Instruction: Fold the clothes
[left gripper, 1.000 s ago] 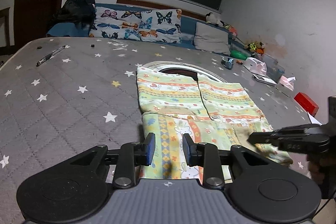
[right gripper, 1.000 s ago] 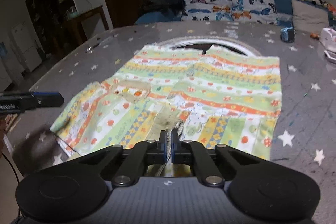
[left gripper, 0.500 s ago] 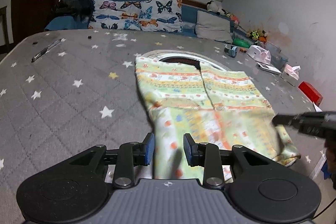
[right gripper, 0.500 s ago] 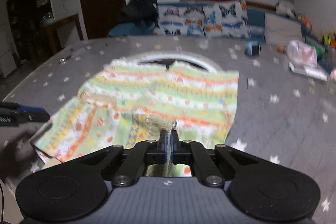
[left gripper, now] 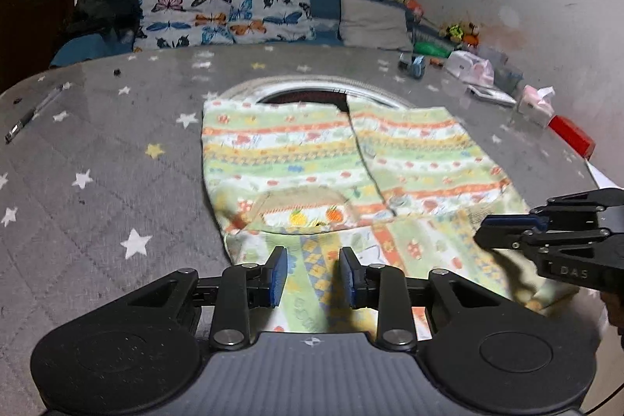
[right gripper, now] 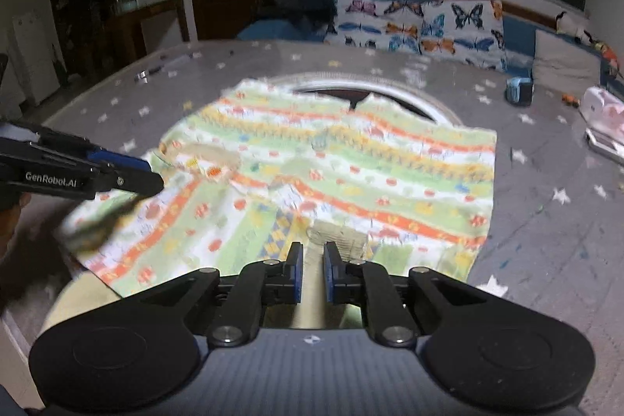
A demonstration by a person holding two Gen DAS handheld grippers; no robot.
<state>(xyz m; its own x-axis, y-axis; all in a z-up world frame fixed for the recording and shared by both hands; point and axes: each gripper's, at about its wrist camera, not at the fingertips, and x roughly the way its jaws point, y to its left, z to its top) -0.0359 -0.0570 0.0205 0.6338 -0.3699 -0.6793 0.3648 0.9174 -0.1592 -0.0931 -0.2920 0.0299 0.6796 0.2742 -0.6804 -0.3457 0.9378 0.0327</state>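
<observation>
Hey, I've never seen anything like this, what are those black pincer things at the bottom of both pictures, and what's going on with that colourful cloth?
Those are hand-held grippers: a person carries one in each hand, and a wide-angle camera on each looks forward along its two fingers. One picture comes from the left gripper, the other from the right gripper; each also shows the other one at its side.

On the grey star-patterned quilted surface lies a striped green, orange and yellow child's garment, spread flat, its near part doubled over. Farther off sit a pen and a red box.

Nothing is held now. The left gripper's jaws stand apart over the near edge. The right gripper's jaws are opening, with no cloth between them.
</observation>
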